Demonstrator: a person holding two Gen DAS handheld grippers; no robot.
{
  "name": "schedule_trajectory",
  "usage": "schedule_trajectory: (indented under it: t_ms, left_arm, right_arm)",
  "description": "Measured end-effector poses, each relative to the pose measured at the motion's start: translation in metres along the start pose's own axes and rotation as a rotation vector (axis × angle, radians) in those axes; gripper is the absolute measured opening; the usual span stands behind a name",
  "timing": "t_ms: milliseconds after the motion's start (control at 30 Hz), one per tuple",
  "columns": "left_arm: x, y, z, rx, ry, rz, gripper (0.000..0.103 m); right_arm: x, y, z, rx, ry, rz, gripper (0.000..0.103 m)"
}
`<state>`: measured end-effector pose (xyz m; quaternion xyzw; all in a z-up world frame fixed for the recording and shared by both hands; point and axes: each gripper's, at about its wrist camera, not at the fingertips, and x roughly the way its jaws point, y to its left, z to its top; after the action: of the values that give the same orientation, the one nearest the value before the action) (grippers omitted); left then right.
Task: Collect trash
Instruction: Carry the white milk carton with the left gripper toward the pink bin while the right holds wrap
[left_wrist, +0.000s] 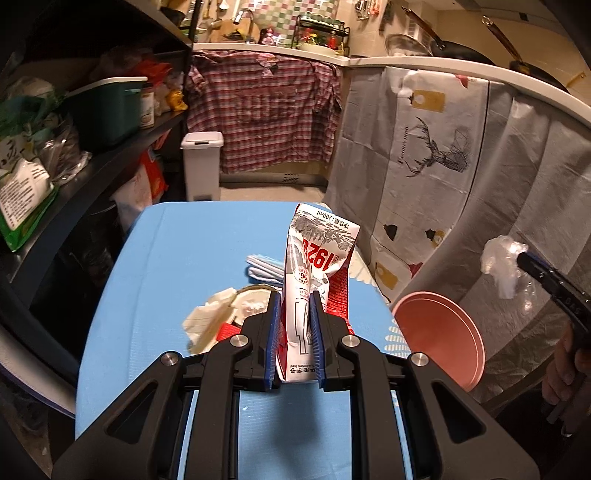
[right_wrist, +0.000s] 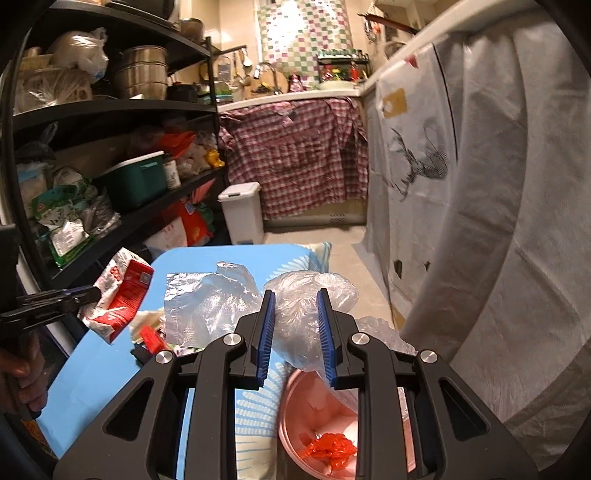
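- Left wrist view: we recorded the left gripper (left_wrist: 294, 334) closed on a crushed milk carton (left_wrist: 314, 280), red and white, held upright above the blue table (left_wrist: 166, 258). The blue pads pinched its lower body from both sides.
- We judged the carton light and empty: its walls were creased and caved in, so it would yield under pressure and could slide out of a loose pinch. A hold across the flattened middle, as here, seemed the soundest.
- Still on the table beyond the carton: crumpled tissue (left_wrist: 207, 319), a round foil-rimmed lid (left_wrist: 251, 301) and a folded face mask (left_wrist: 264, 266).
- A pink bin (left_wrist: 439, 336) stood beside the table's right edge. At far right the right gripper (left_wrist: 522, 258) carried a wad of clear plastic (left_wrist: 500, 264).
- Right wrist view: we noted the right gripper (right_wrist: 296, 332) closed on the clear plastic wrap (right_wrist: 306, 314), bunched between the pads, above the pink bin (right_wrist: 295, 406), which held an orange scrap (right_wrist: 328, 448).
- We judged the film very light, soft and slippery, apt to trail and snag; gathering it into a bunch gave the best hold.
- A silvery foil sheet (right_wrist: 184, 291) remained on the table (right_wrist: 92, 369); the left gripper (right_wrist: 88, 295) held the carton (right_wrist: 118, 299) at left.
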<state>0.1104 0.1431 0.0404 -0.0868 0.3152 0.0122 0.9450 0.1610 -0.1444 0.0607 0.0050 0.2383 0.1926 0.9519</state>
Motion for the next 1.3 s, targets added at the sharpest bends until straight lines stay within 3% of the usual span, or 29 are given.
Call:
schedule_trajectory:
  t_ms: [500,1300]
  left_arm:
    - [0.021,-0.031,0.001,0.046,0.028,-0.034,0.016]
    - [0.045,-0.072,0.006,0.089,0.045,-0.089,0.016]
  right_arm:
    - [0.012,-0.032,-0.022,0.052,0.05,-0.046,0.024]
    - [0.014,-0.049,-0.024,0.101,0.055,-0.103,0.024]
